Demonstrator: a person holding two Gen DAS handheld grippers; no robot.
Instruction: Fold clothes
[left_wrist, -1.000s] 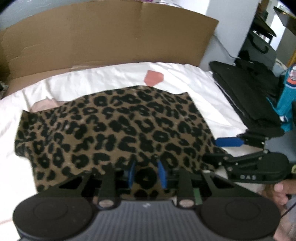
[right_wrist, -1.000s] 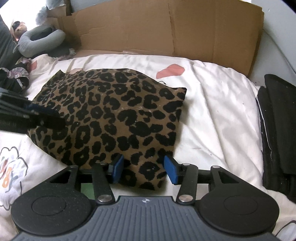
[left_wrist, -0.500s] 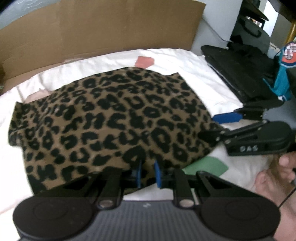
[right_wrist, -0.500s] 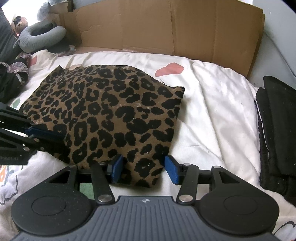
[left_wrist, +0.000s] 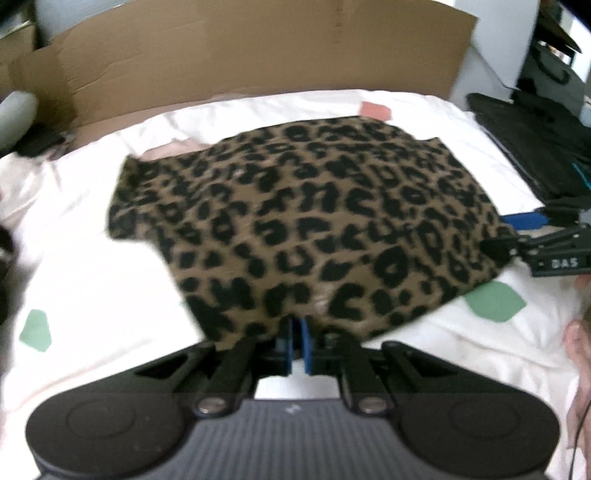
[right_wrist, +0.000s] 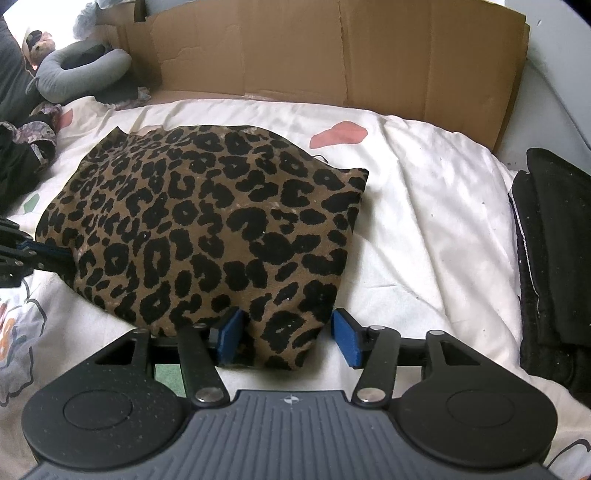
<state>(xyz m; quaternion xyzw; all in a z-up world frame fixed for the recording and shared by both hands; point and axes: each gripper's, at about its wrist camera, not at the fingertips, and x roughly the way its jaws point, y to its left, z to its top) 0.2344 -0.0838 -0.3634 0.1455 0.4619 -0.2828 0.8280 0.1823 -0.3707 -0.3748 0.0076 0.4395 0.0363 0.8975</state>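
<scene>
The leopard-print garment (right_wrist: 207, 229) lies folded in a thick bundle on the white sheet (right_wrist: 424, 229), in front of the cardboard (right_wrist: 332, 48) that stands along the sheet's far edge. The left gripper (left_wrist: 296, 343) has its blue pads almost together, pinching the garment's near edge at one corner; its jaws have just been closing on that cloth. The right gripper (right_wrist: 288, 338) stands fairly wide at the garment's other near corner: one pad is against the cloth, the other clear of it on bare sheet, the jaws having just been opening. A stack of black clothes (right_wrist: 554, 258) sits right of the garment, a grey neck pillow (right_wrist: 81, 74) far left by the cardboard.
</scene>
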